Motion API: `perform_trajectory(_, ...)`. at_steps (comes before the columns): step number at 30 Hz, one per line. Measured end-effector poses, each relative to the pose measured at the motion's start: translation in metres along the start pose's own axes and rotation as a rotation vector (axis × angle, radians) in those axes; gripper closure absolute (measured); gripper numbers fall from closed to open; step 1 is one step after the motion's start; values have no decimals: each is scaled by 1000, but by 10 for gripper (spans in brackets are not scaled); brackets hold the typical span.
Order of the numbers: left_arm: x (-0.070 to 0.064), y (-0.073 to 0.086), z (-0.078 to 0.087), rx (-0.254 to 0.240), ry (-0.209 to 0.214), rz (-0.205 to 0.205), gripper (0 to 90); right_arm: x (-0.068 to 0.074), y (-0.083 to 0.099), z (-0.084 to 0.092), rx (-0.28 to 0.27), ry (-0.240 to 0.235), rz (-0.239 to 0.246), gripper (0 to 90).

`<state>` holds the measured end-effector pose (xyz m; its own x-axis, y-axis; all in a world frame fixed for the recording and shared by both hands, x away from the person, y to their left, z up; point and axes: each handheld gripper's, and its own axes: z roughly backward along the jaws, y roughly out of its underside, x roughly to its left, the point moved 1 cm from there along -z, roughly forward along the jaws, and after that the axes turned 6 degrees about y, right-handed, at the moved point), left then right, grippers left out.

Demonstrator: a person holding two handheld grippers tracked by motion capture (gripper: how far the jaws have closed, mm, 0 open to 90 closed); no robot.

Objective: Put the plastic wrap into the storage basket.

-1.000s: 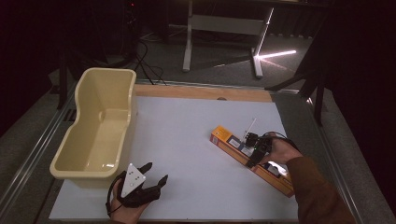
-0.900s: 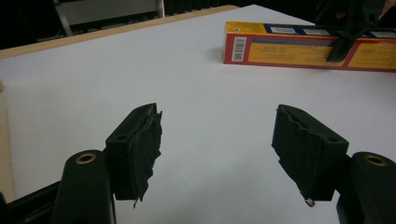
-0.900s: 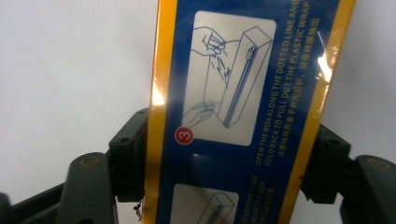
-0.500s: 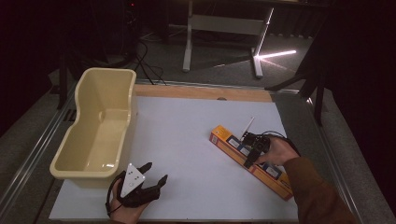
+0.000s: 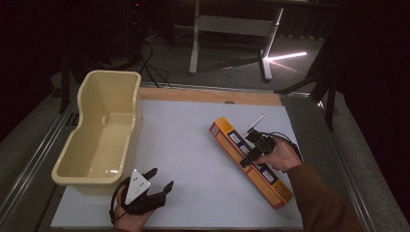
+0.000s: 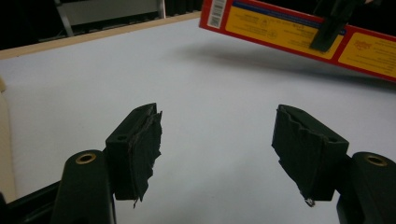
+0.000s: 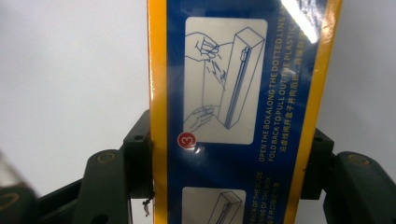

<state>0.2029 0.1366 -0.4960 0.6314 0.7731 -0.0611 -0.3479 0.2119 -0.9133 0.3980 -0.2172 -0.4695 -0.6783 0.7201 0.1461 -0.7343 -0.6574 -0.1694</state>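
R gripper [image 5: 252, 151] jaws clamp box [image 5: 227, 137] mid-length, just closed; L gripper [image 5: 159, 181] jaws wide, empty. Long box could pivot, slip out.

The long box [image 5: 249, 160] near the desk's right edge is orange-yellow with a blue panel, white instruction drawings and red ends; the tub [image 5: 99, 135] at the left edge is pale cream; the desk [image 5: 193, 145] is plain white; both tongs are black

The high view is looking forward and down over the whole white table [image 5: 193, 145]. The left gripper view is skimming low across it. The right gripper view is pressing close against the long box [image 7: 233, 116], also sitting at the others' right.
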Motion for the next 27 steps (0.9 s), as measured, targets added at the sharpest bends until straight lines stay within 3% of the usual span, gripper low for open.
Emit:
perform_trajectory(3, 0, 0, 0, -2, -1, 1, 320, 10, -6, 4, -18, -51, -4, 391)
perform_trajectory(7, 0, 0, 0, -4, -1, 2, 320, 21, -13, 10, -62, -84, 0, 391)
perform_trajectory(14, 0, 0, 1, -5, -1, 2, 320, 32, -23, 20, -144, -202, -17, 391)
perform_trajectory(27, 0, 0, 1, -9, 1, 0, 319, 54, -46, 39, -257, -267, -28, 391)
